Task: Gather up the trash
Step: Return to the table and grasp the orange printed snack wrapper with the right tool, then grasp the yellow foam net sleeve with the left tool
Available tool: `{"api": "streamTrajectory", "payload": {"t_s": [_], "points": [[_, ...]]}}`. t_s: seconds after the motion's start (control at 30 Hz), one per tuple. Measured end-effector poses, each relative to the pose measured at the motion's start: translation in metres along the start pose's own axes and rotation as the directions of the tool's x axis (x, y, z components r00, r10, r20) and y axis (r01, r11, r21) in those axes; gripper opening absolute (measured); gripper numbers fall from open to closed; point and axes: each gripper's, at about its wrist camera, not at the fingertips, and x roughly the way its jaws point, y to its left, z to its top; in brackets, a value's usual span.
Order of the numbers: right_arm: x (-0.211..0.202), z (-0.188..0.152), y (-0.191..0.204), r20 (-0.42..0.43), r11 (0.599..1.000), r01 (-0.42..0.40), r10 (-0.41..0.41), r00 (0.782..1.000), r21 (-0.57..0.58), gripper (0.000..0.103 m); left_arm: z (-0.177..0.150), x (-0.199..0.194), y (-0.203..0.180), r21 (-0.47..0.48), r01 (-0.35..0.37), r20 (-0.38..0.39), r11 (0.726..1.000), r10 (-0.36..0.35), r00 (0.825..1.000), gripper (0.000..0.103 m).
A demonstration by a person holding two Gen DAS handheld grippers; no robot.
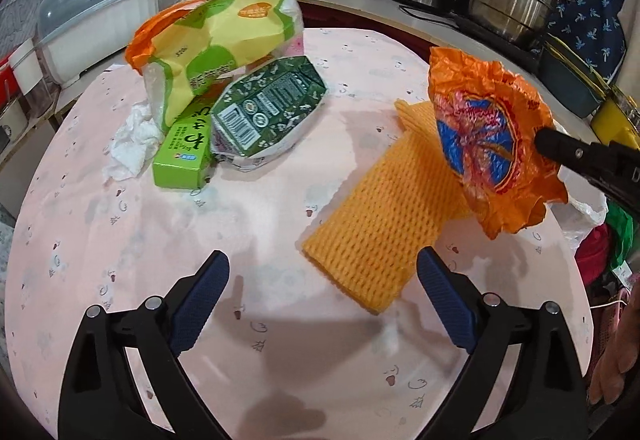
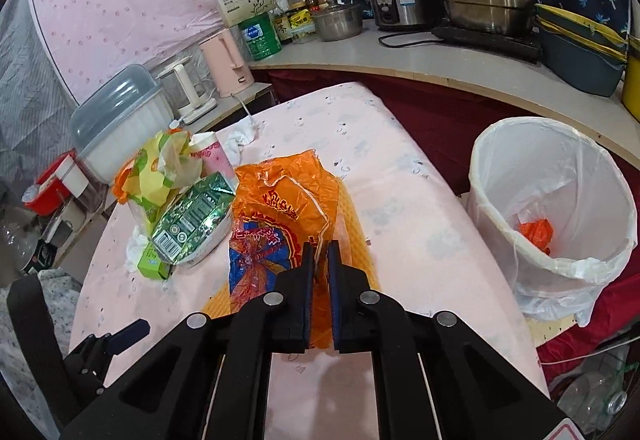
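**Right claw pinches the orange wrapper; left claw spread over the pink surface**

The right claw [image 2: 320,260] is pressed together on a crumpled orange plastic wrapper [image 2: 280,224] with a blue and red print, and the wrapper hangs from it clear of the surface [image 1: 120,240], above the yellow foam net sleeve [image 1: 372,224] that lies flat toward the right edge. The left claw [image 1: 324,296] is spread wide with nothing between its blue pads [image 1: 200,304], poised over bare cloth near the front edge, the foam sleeve just ahead of its right finger.

Toward the far left corner sits a pile of remaining trash: a yellow-and-green bag [image 1: 216,40] leaning on a dark green foil packet [image 1: 264,108], a light green box [image 1: 186,152] against them, and a crumpled white tissue [image 1: 132,144] beside the box near the left edge.

Off the right edge of the surface stands a white-lined bin [image 2: 500,176] with a scrap of orange plastic [image 2: 536,234] lying inside it.
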Motion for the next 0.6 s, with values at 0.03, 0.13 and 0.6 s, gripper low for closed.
{"api": "streamTrajectory", "payload": {"t_s": [0.03, 0.13, 0.6], "points": [[-0.002, 0.002, -0.004, 0.008, 1.0, 0.005, -0.005, 1.0, 0.008, 0.007, 0.001, 0.002, -0.004, 0.013, 0.009, -0.003, 1.0, -0.009, 1.0, 0.091], [-0.006, 0.006, -0.014, 0.021, 0.999, 0.016, -0.017, 1.0, 0.032, 0.007, 0.002, 0.008, -0.018, 0.058, 0.016, 0.001, 0.998, -0.016, 1.0, 0.091], [-0.003, 0.004, -0.047, 0.008, 0.995, 0.049, -0.05, 0.999, 0.09, 0.007, 0.014, 0.055, -0.033, 0.092, 0.006, -0.052, 0.996, -0.001, 0.999, 0.071]]}}
